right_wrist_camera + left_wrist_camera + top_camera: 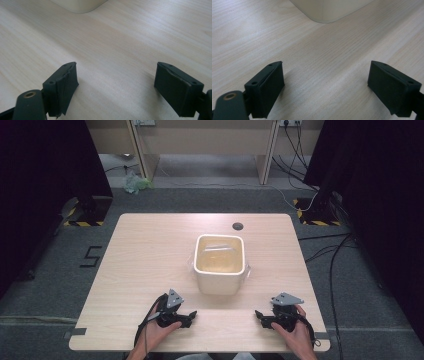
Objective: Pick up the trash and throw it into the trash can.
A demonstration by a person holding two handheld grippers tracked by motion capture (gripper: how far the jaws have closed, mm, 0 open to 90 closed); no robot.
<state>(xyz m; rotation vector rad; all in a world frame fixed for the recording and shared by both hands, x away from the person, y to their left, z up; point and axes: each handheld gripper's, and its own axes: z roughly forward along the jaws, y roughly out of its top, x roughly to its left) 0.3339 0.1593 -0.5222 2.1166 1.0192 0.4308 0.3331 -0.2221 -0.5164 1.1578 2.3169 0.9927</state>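
Near us, our left gripper [192, 314] and right gripper [258, 313] rest on the table [140, 260], jaws apart, empty; farther off stands the white tub [220, 280].

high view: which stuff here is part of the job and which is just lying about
Part of the job:
- white tub in the middle of the table
- left gripper, jaws open, nothing between them
- right gripper, jaws open, nothing between them

Lying about:
- green crumpled thing on the floor beyond the table
- cables on the floor

High cam overhead, tool cams low, all share tub [220, 262]
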